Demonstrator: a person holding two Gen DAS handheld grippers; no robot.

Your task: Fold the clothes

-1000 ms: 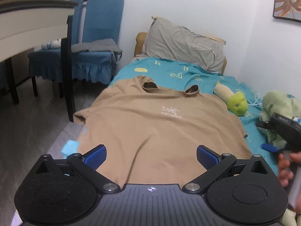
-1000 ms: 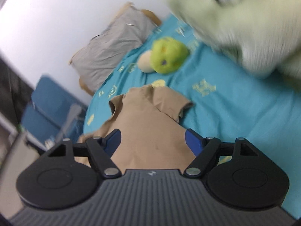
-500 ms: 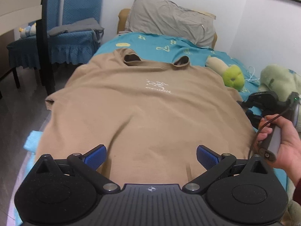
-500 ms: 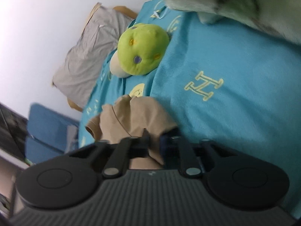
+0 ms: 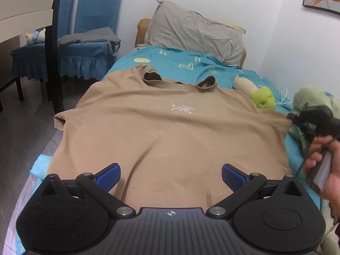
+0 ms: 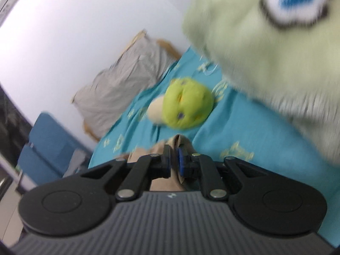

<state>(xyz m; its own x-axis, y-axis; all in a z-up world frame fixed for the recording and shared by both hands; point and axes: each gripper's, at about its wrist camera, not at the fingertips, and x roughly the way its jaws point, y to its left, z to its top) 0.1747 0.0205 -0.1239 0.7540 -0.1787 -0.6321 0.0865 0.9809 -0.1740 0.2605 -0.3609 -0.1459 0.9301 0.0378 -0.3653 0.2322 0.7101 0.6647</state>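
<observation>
A tan T-shirt [image 5: 170, 131] lies flat, front up, on the teal bed sheet [image 5: 187, 61], collar toward the pillow. My left gripper [image 5: 171, 175] is open and empty, hovering over the shirt's hem. My right gripper [image 6: 174, 159] is shut on the shirt's right sleeve [image 6: 180, 143], pinching a fold of tan cloth. In the left wrist view the right gripper [image 5: 314, 116] shows at the shirt's right edge, held by a hand.
A grey pillow [image 5: 195, 31] leans at the head of the bed. A green plush toy [image 5: 263, 97] lies right of the collar, also seen in the right wrist view [image 6: 187, 104]. A pale green plush [image 6: 265, 48] sits at the right. Blue chairs [image 5: 85, 31] and a table stand left.
My right gripper closed on the shirt's right sleeve and has drawn it outward to the right. The left gripper stayed open, shifting slightly over the hem.
</observation>
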